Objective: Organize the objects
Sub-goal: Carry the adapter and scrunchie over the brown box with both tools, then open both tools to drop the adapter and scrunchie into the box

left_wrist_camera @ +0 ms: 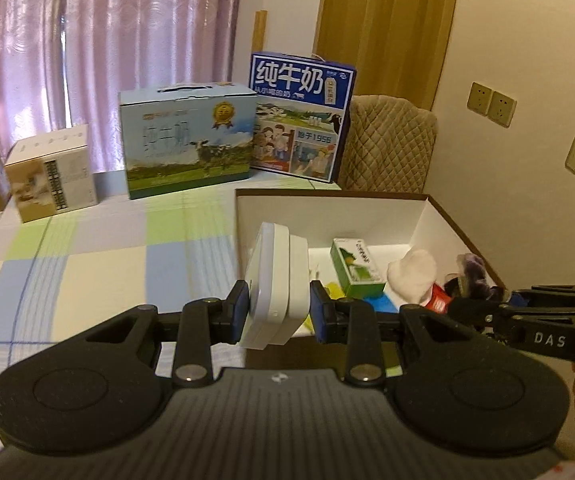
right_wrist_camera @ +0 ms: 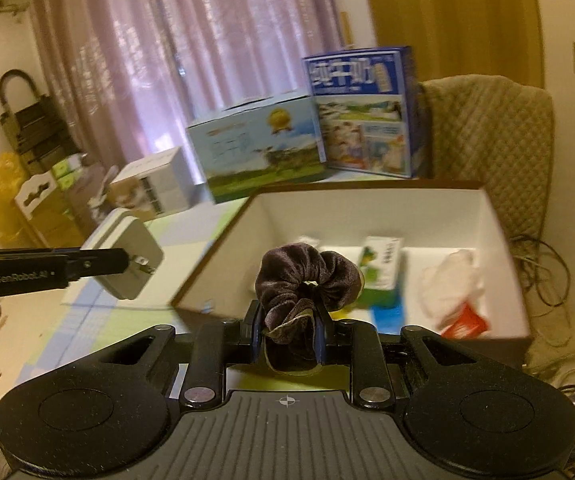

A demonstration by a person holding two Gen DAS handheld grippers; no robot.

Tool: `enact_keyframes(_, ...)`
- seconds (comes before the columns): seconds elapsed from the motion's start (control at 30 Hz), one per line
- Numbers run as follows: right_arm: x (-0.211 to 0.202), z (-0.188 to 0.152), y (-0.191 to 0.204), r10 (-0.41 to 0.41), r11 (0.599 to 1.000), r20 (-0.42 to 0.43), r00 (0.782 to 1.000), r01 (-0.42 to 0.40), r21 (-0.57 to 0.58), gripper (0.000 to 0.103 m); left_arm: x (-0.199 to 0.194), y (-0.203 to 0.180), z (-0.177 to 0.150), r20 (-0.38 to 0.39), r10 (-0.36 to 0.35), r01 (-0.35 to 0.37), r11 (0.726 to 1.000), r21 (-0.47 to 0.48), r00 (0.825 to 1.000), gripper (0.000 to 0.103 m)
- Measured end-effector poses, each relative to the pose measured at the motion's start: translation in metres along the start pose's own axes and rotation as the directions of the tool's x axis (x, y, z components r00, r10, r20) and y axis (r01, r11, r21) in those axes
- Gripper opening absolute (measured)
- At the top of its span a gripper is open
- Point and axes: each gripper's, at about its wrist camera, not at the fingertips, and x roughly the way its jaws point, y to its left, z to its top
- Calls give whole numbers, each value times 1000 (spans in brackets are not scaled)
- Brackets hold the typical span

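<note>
Already sorted: a green carton (left_wrist_camera: 357, 268), a white cloth (left_wrist_camera: 412, 276) and a red packet (right_wrist_camera: 467, 322) are seen lying inside the open box (left_wrist_camera: 419, 216), which is taken as the landmark.
Left to do: two items are held just outside the box's near edge and are judged not yet dropped in.
Left gripper (left_wrist_camera: 277, 314): a white charger (left_wrist_camera: 275, 280) is pinched between its fingers, just beside the box's near-left corner.
Right gripper (right_wrist_camera: 285, 334): a dark velvet scrunchie (right_wrist_camera: 307, 280) is clamped between its fingers, above the box's near rim.
Right wrist view only: the charger's metal prongs (right_wrist_camera: 143, 266) are shown.
Left wrist view only: wall sockets (left_wrist_camera: 491, 104) beyond the box are shown.
</note>
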Motion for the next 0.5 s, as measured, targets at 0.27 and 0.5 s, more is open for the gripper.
enact_keyframes(0.27, 16, 23, -52, -57, 997, -41, 998, 59, 48, 21, 50, -14, 21, -50, -7, 8, 1000, 7, 999, 28)
enact_keyframes(0.5, 43, 27, -73, -68, 995, -119, 991, 76, 63, 21, 91, -18, 24, -129, 0, 0, 1000, 3, 992, 28)
